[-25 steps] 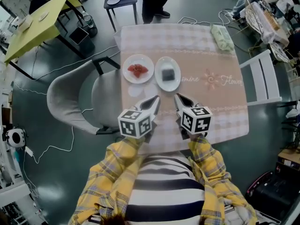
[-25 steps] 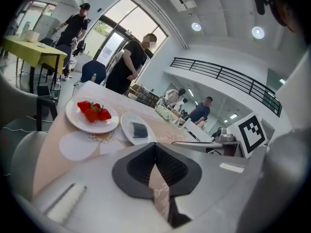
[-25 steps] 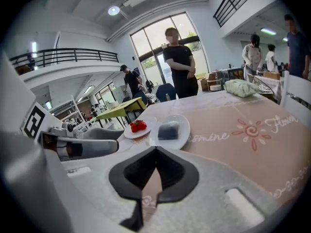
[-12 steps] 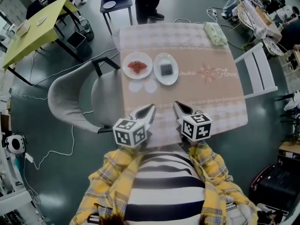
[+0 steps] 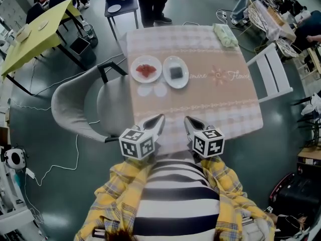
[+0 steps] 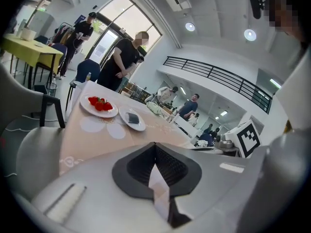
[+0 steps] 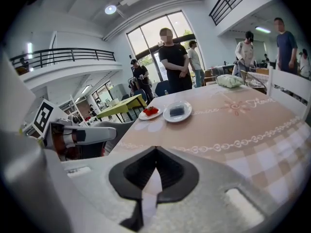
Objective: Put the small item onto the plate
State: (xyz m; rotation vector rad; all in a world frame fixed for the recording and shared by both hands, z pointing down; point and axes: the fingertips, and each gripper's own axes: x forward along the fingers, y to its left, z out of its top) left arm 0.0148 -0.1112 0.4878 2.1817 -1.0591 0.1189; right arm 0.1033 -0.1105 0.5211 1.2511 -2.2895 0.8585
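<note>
tablecloth (image 5: pixel 215 104): pink check | item (image 5: pixel 176 72): dark grey | sleeves (image 5: pixel 113 195): yellow plaid

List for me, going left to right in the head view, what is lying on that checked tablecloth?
plate of strawberries → plate with a dark block → folded green cloth

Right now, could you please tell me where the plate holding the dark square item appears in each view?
Head view: the plate with the dark item sits in the upper middle of the picture.
Left gripper view: left of centre, at mid height.
Right gripper view: just right of centre, at mid height.
Shared landmark: the plate of red food, directly to its left in every view.
</note>
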